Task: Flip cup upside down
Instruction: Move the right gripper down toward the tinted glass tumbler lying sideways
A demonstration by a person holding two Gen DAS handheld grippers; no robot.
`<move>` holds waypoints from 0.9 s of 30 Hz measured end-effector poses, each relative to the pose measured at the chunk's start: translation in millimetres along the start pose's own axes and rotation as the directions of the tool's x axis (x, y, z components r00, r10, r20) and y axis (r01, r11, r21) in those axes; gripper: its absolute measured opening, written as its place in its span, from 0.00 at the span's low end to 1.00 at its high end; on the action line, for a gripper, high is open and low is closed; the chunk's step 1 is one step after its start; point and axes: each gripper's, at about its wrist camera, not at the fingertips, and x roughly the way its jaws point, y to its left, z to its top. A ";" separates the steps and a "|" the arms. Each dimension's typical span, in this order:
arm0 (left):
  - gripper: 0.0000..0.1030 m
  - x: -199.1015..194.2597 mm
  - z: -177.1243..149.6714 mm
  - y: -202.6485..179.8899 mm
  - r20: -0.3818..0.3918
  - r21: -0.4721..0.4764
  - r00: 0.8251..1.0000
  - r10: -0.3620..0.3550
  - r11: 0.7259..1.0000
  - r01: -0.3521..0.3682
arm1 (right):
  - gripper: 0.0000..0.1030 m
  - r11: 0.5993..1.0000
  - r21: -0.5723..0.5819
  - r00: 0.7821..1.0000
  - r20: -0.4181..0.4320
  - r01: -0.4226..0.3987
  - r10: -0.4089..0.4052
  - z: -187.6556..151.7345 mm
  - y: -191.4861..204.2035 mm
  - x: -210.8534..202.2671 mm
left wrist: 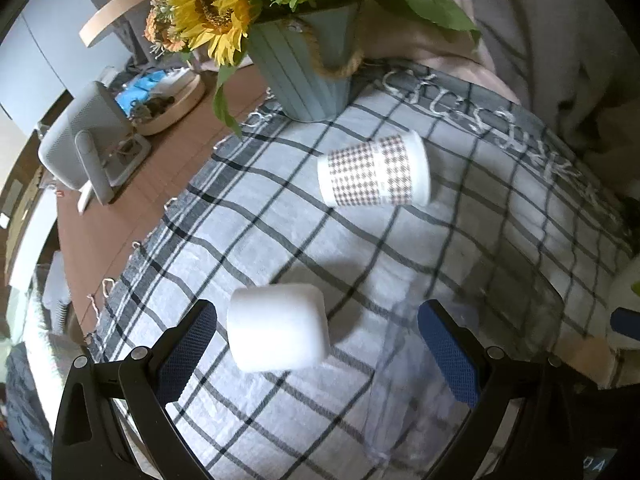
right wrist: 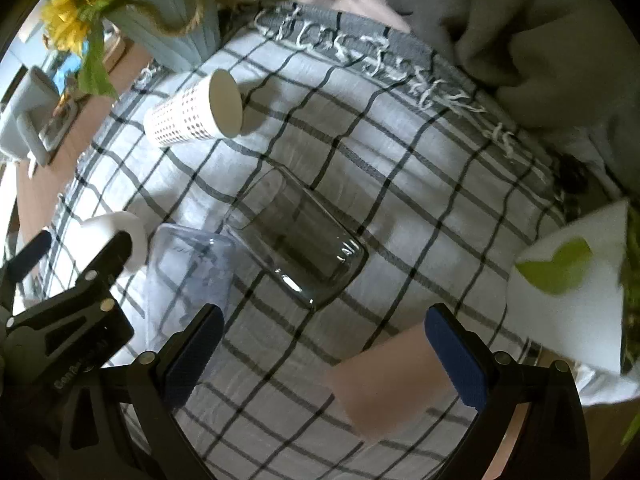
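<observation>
Several cups lie on their sides on a checked cloth [left wrist: 360, 240]. A white cup [left wrist: 278, 328] lies between the fingers of my open left gripper [left wrist: 316, 344], nearer the left finger, untouched. A patterned paper cup [left wrist: 374, 172] lies farther back; it also shows in the right wrist view [right wrist: 192, 110]. In the right wrist view a dark glass tumbler [right wrist: 298, 236] lies ahead of my open right gripper [right wrist: 324, 344]. A clear plastic cup [right wrist: 190, 268] lies by its left finger. A pink cup [right wrist: 384, 380] lies close under its right finger.
A blue-grey pot of sunflowers [left wrist: 304, 64] stands at the cloth's far edge. A grey speaker [left wrist: 86, 140] and a tray [left wrist: 168, 100] sit on the wooden table at left. A white planter [right wrist: 576, 280] stands at right. My left gripper's body [right wrist: 68, 300] shows at lower left.
</observation>
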 end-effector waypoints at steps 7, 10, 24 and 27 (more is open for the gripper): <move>1.00 10.6 12.3 1.7 -0.011 -0.044 1.000 0.028 0.999 -0.028 | 0.98 0.995 -0.095 0.996 -0.082 -0.037 0.030 25.0 11.2 24.5; 1.00 12.5 14.3 1.9 -0.004 -0.055 0.999 0.052 0.997 -0.052 | 0.98 0.989 -0.146 0.995 -0.102 -0.033 0.018 29.9 20.2 34.1; 1.00 22.3 19.0 -6.5 -0.008 -0.065 0.996 0.088 0.994 -0.088 | 0.88 0.966 -0.238 0.975 -0.218 -0.099 0.046 64.4 27.9 80.4; 1.00 23.9 19.2 -9.5 -0.013 -0.049 0.996 0.091 0.995 -0.091 | 0.86 0.966 -0.229 0.970 -0.232 -0.121 0.067 72.4 24.5 93.4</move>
